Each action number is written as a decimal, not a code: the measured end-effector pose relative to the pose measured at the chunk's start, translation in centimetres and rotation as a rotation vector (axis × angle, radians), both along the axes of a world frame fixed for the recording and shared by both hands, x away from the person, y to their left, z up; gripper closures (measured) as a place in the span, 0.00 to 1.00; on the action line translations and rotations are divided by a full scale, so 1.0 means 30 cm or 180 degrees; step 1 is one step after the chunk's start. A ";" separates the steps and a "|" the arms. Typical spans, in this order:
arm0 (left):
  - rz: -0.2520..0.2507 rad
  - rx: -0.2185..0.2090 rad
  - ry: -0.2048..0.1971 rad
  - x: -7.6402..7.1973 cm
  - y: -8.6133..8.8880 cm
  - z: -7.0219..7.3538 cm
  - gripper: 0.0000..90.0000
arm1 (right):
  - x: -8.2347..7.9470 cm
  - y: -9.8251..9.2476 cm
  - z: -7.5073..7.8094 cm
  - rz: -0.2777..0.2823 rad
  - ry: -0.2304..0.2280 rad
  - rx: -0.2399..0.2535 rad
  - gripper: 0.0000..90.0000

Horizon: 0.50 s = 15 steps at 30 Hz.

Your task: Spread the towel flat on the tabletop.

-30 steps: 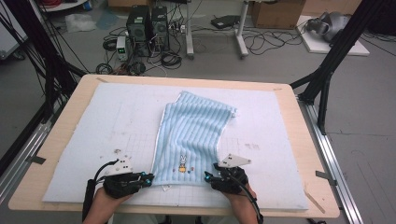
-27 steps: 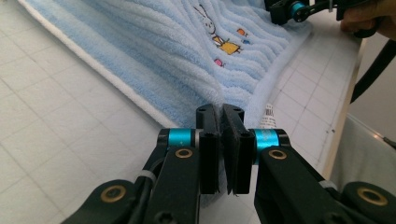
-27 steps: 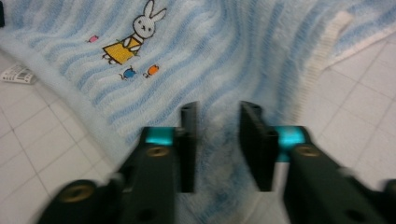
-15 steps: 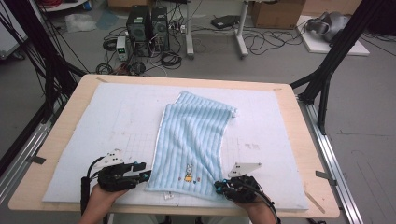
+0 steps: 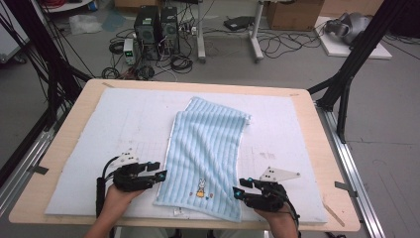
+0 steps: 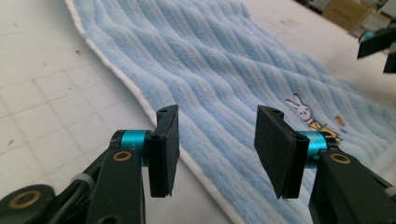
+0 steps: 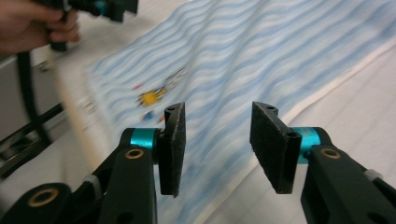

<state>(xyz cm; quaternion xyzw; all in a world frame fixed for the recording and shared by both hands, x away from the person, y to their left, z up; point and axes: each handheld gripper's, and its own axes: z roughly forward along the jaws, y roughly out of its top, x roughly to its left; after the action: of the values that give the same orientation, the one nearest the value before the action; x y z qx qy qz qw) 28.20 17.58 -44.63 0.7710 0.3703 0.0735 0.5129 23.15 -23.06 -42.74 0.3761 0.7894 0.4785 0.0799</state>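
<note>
Spanning most of the high view, the wooden counter (image 5: 64, 148) carries a pale blue-white mat (image 5: 114, 129) marked with a faint grid. On the mat lies a light blue ribbed towel (image 5: 208, 148), spread flat and running from the far middle toward the near edge, slightly slanted. Its far end is folded over into a thicker band. Near its near edge a small embroidered rabbit (image 5: 200, 187) shows, and a white hem runs along the towel's long sides.

The left gripper (image 5: 159, 174) sits just beside the towel's near left edge, held level in the person's left hand (image 5: 115, 198). In the left gripper view its jaws stand roughly half open, having just been opening, with the white hem (image 6: 187, 158) and the towel surface lying below the gap; the pads (image 6: 164, 149) press on nothing.

The right gripper (image 5: 238, 191) sits at the towel's near right corner, held in the right hand (image 5: 277, 218), its grey plate (image 5: 278, 174) on top. In the right gripper view its jaws are also about half apart, having just been opening, and they hold nothing; the towel (image 7: 280, 51) lies beyond and beneath them, blurred. Whether either gripper's lower edge brushes the cloth cannot be told.
</note>
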 end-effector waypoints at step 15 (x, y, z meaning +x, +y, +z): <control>-0.0199 0.0615 0.0003 0.043 -0.115 -0.015 0.96 | 0.090 0.166 -0.071 -0.0006 -0.0056 -0.0680 0.80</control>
<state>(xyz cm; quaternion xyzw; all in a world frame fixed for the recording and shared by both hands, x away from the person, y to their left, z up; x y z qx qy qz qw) 29.47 14.12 -45.09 0.8281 0.3375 0.0925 0.4380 25.86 -18.07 -44.88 0.3620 0.8349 0.3948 0.1269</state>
